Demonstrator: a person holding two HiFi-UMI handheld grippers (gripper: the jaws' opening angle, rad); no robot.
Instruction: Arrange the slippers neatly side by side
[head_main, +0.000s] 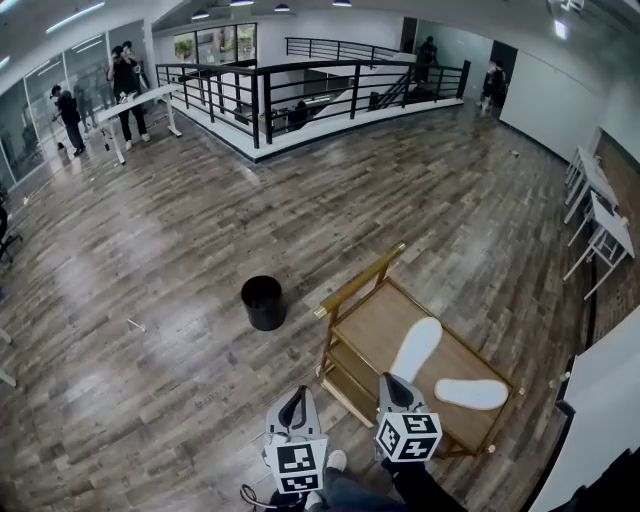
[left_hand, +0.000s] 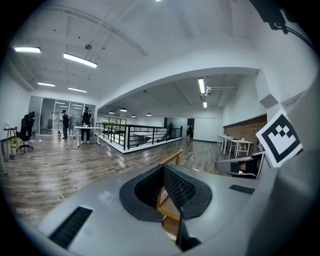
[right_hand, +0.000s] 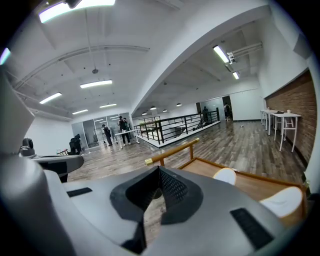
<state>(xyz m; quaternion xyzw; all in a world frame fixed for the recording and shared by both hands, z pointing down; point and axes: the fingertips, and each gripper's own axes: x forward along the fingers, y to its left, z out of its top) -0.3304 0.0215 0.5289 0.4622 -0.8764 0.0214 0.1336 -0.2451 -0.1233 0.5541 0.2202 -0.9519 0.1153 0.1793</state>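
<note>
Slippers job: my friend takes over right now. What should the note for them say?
Left gripper: jaws together, empty.
Right gripper: jaws together, empty, nearest the slippers.
Two white slippers lie on top of the wooden rack, splayed at an angle: one points away, the other lies crosswise.
Done: nothing yet.
Left: turn them parallel, side by side.

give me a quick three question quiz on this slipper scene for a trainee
1. How many white slippers lie on the wooden trolley?
2. True or false: the slippers already lie neatly side by side.
3. In the head view, what stands just left of the trolley? A) a black bin B) a red chair C) a cardboard box

Key:
1. Two.
2. False: they lie apart, pointing different ways.
3. A.
</note>
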